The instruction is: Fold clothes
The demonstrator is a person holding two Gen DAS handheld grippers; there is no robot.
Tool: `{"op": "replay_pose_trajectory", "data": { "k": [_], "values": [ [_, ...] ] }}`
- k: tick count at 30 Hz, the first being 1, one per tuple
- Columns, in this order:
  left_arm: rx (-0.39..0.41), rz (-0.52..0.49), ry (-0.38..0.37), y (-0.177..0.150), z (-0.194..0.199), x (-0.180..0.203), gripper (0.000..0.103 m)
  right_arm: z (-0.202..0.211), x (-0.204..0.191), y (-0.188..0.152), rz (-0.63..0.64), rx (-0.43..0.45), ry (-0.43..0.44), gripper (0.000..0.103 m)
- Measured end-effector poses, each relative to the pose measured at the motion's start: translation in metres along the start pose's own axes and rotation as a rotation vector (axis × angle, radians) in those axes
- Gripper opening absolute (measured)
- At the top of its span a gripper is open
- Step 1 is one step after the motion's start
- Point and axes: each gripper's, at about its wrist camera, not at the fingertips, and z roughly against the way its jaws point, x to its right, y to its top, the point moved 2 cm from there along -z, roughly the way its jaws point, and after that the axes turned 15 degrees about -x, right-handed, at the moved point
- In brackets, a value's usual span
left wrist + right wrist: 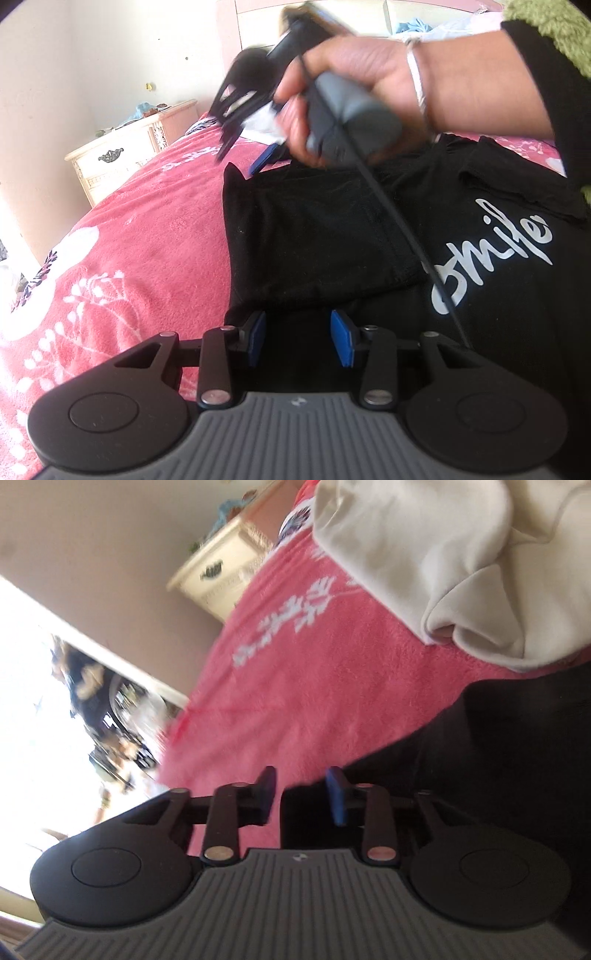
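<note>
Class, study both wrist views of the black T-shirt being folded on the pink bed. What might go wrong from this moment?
1. The black cable trailing from the right claw lies across the black T-shirt with white lettering; it may snag the cloth or get folded in.
2. Both claws look open, the left claw too, so the folded flap could slip or spring back.
3. The cream garment lies close by on the pink fleece blanket and might get caught up.

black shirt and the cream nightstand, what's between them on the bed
Only bare pink blanket lies between the black shirt and the nightstand; nothing rests on that stretch. The left wrist view shows it best.
</note>
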Motion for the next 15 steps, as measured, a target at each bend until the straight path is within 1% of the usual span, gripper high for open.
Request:
{"op": "replay_pose_trajectory", "data": {
  "k": [1,2,4,5,6,7,8,9,11,12,14,15],
  "values": [
    [0.000,0.000,-0.001,0.000,0.001,-0.001,0.041,0.009,0.003,0.003,-0.027,0.020,0.015,0.037],
    [-0.002,0.001,-0.005,0.001,0.004,-0.002,0.041,0.019,0.003,0.005,-0.028,0.037,0.027,0.038],
    [-0.005,0.004,-0.014,0.001,0.009,-0.006,0.041,0.035,0.000,0.008,0.025,0.039,0.037,0.038],
    [0.001,0.013,-0.023,0.000,0.012,-0.009,0.041,0.040,-0.004,0.008,0.069,0.021,0.036,0.038],
    [0.007,0.021,-0.032,0.000,0.016,-0.012,0.041,0.040,-0.009,0.008,0.118,-0.021,0.038,0.038],
    [0.017,0.022,-0.042,0.000,0.019,-0.014,0.041,0.036,-0.014,0.006,0.159,-0.087,0.046,0.038],
    [0.029,0.022,-0.052,0.001,0.022,-0.017,0.041,0.027,-0.017,0.005,0.187,-0.172,0.057,0.038],
    [0.040,0.022,-0.062,0.003,0.025,-0.020,0.041,0.018,-0.018,0.002,0.196,-0.231,0.052,0.037],
    [0.060,0.066,-0.076,0.014,0.028,-0.031,0.041,0.012,-0.017,0.000,0.184,-0.206,0.001,0.037],
    [0.070,0.089,-0.083,0.020,0.029,-0.037,0.041,0.021,-0.015,0.002,0.171,-0.155,0.030,0.037],
    [0.083,0.174,-0.118,0.028,0.031,-0.047,0.042,0.041,-0.011,0.007,0.147,-0.059,0.087,0.034],
    [0.080,0.218,-0.149,0.035,0.027,-0.054,0.042,0.054,-0.010,0.009,0.155,-0.040,0.111,0.033]
  ]
}}
